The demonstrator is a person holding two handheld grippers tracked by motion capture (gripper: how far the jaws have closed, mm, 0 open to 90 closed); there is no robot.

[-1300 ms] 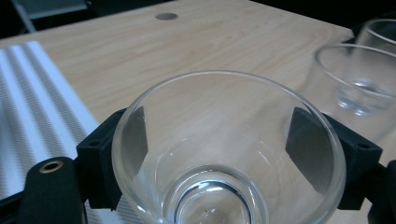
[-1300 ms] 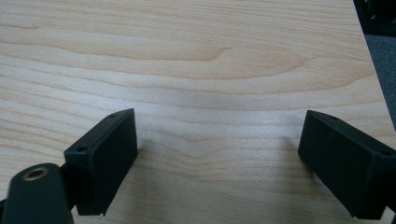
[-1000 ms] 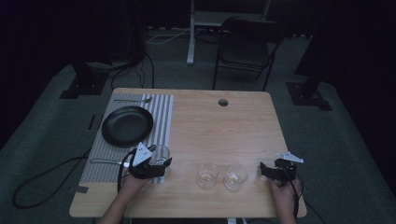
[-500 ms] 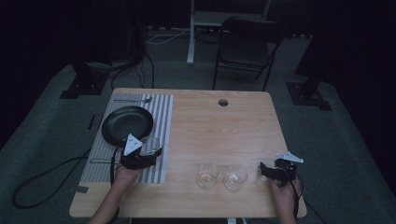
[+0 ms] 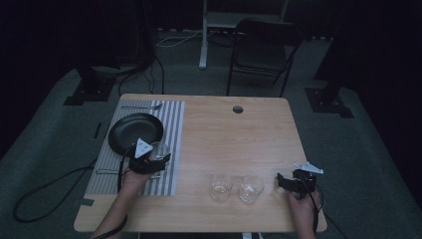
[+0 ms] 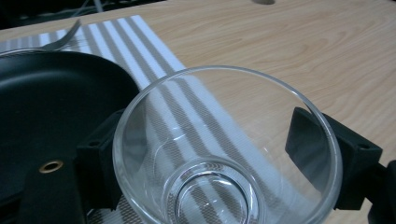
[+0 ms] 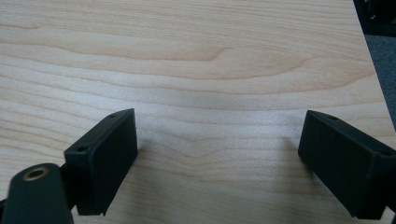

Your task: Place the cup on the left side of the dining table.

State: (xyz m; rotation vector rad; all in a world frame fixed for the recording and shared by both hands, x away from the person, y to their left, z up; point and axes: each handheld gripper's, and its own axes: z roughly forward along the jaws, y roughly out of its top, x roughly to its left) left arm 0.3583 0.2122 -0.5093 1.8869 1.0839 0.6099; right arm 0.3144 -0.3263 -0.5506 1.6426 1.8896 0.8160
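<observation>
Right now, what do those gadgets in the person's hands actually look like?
Each is a black hand-held tool ending in a claw of two blocky black jaws with small screw holes. The left claw and right claw both carry a pale grey three-cornered plate on top. A brass-coloured ring sits on each body near the camera. A black cable trails from the left one off the table. The forearms look bare, no sleeves visible.

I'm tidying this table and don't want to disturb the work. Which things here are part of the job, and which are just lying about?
In the job, likely:
- glass held in the left claw
- two glasses on the table
- striped mat
- black plate
- right claw, open, holding nothing

Just lying about:
- fork at the mat's far end
- chair
</observation>
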